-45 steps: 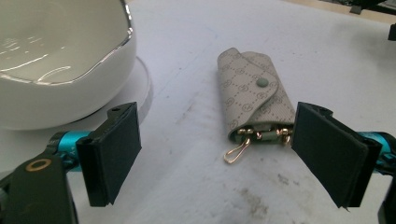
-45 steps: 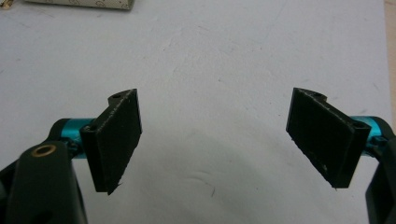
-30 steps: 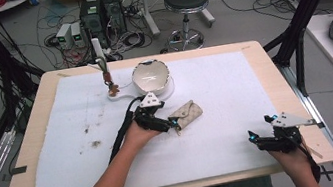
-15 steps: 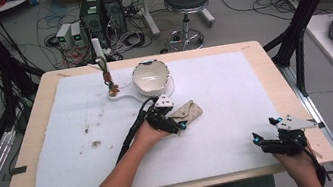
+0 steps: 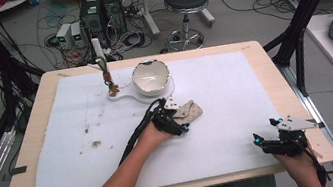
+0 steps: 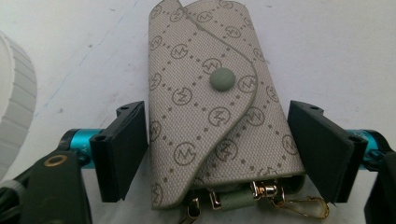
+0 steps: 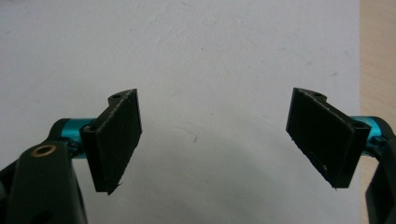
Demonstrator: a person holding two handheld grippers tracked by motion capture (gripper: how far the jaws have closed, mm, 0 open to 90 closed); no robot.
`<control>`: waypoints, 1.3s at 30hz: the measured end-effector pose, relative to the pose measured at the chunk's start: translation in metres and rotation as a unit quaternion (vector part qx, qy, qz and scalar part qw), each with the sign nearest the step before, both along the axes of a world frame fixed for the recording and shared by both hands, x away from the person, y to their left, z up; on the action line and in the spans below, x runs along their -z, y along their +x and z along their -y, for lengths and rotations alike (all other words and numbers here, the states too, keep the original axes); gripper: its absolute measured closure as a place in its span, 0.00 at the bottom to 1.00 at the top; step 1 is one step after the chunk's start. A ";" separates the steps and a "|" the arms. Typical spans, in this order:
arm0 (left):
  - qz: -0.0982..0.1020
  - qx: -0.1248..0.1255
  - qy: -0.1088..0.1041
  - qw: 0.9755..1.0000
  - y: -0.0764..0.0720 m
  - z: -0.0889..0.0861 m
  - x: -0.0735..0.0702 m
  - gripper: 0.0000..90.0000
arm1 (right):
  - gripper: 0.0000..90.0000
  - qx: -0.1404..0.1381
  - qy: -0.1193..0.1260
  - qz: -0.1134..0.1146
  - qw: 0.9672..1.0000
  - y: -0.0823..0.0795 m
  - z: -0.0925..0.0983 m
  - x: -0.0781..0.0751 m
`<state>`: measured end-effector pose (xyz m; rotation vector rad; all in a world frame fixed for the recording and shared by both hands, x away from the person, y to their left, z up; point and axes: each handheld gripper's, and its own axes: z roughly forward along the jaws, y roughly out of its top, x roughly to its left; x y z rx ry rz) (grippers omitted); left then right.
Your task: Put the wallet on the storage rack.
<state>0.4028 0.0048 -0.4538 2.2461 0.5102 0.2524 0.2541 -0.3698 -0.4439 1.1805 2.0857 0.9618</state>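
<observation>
A beige patterned key pouch (image 5: 188, 111) with a snap button lies flat on the white mat, just in front of the bowl. My left gripper (image 5: 177, 117) is open around it. In the left gripper view the pouch (image 6: 210, 107) sits between the jaws, its metal clips toward the camera. The left jaw is at the pouch's edge and the right jaw stands a little off it. My right gripper (image 5: 265, 131) hovers open near the table's front right corner. The right gripper view has that gripper (image 7: 215, 140) over bare mat with nothing between its fingers.
A cracked white bowl (image 5: 151, 77) rests on a white paddle-shaped board (image 5: 127, 95) at the back centre, beside a small brown figure on a stand (image 5: 111, 84). Brown stains (image 5: 94, 144) mark the mat at left. The wooden table edge (image 5: 310, 116) runs close by the right gripper.
My left gripper has slid right and forward until its jaws straddle the pouch. The right gripper has drifted slightly toward the front right corner.
</observation>
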 end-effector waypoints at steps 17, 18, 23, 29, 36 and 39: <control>-0.007 -0.003 -0.013 1.000 -0.002 -0.003 -0.007 0.40 | 0.20 -0.003 -0.002 0.004 1.000 0.003 -0.003 0.000; -0.003 -0.003 -0.016 1.000 -0.002 -0.004 -0.009 0.40 | 0.20 -0.003 -0.001 0.003 1.000 0.003 -0.003 0.000; 0.007 -0.011 -0.034 0.999 -0.004 -0.013 -0.019 0.40 | 0.20 -0.006 0.001 0.003 1.000 0.005 -0.005 0.000; 0.017 -0.023 -0.051 0.998 -0.006 -0.027 -0.033 0.40 | 0.20 -0.017 -0.002 0.004 1.000 0.012 -0.011 0.000; 0.025 -0.039 -0.056 0.997 -0.010 -0.047 -0.045 0.40 | 0.20 -0.035 -0.003 0.005 0.999 0.025 -0.026 -0.001; 0.030 -0.047 -0.055 0.997 -0.012 -0.055 -0.047 0.40 | 0.20 -0.046 -0.005 0.004 0.999 0.032 -0.034 -0.001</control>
